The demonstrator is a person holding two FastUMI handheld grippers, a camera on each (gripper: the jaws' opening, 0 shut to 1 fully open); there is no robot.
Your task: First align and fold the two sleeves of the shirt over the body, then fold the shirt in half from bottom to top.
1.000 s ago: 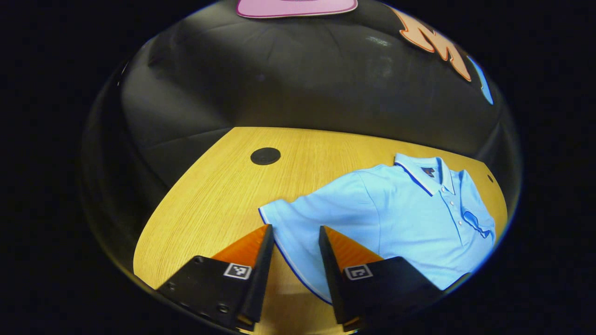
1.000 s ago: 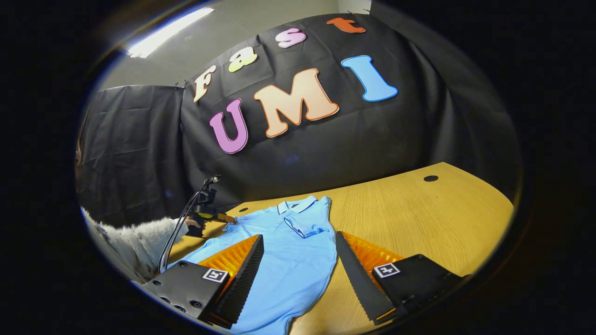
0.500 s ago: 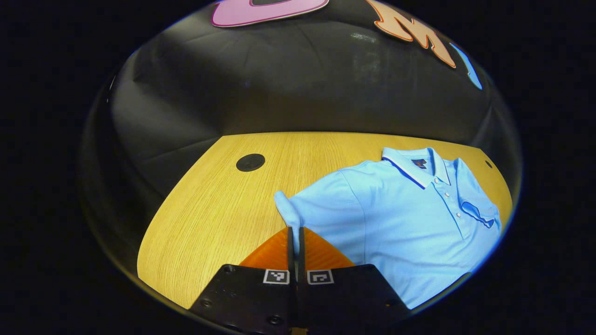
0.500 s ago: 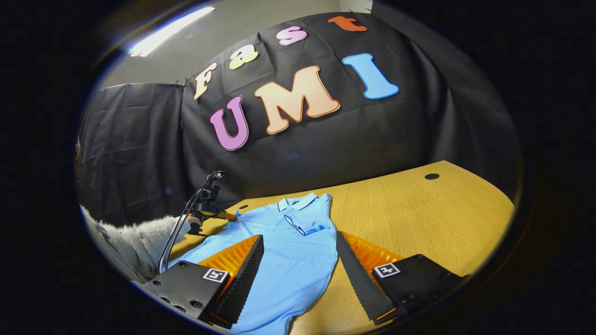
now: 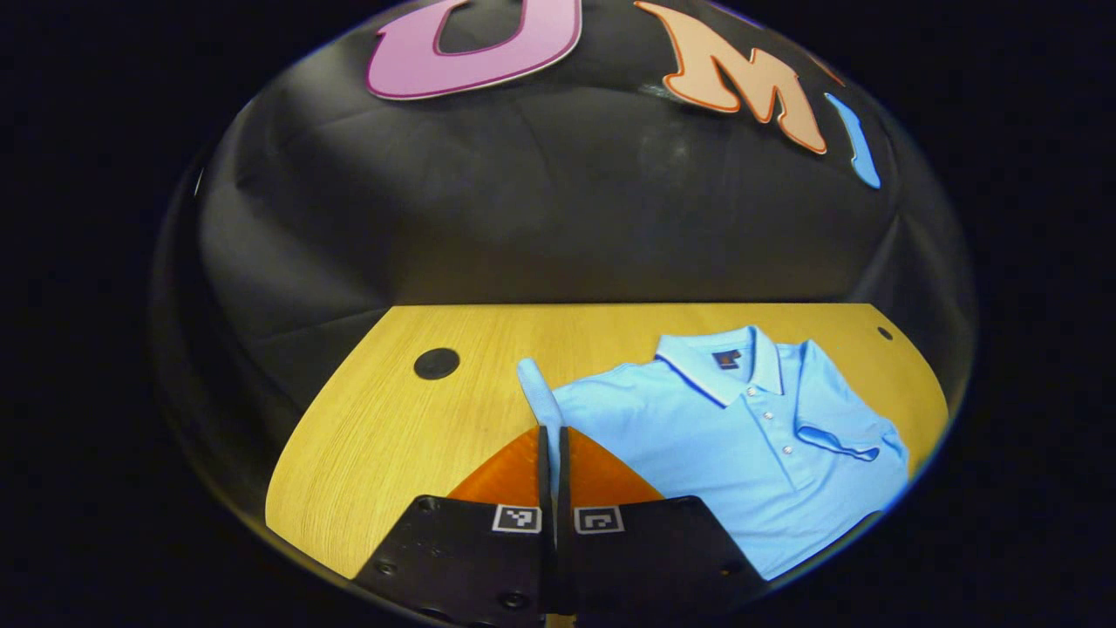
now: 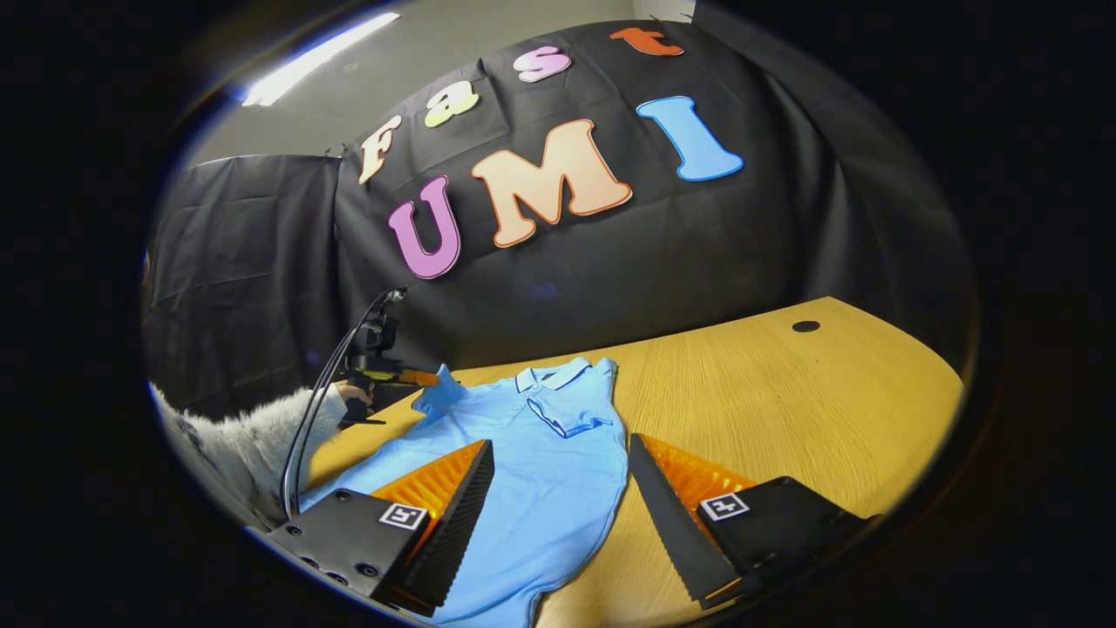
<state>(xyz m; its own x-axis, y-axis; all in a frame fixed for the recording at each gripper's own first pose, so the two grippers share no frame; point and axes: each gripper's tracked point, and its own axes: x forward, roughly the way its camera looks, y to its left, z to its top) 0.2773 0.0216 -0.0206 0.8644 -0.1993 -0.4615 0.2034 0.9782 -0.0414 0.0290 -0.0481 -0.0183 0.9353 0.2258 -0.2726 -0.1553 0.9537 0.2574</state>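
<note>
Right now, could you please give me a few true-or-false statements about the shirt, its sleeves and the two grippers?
1. The left gripper is shut on a sleeve. True.
2. The right gripper is clamped on the shirt's hem. False: its jaws stand open over the shirt, gripping nothing.
3. The other sleeve already lies folded over the shirt's body. True.
4. The shirt is folded in half from bottom to top. False: it lies at full length on the table.

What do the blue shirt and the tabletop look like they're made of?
Shirt: soft matte knit, probably cotton or a blend; it creases limply where the left gripper pinches its sleeve.
Table: pale wood-grain surface, likely laminate or veneer; fine parallel streaks, smooth low sheen.
</note>
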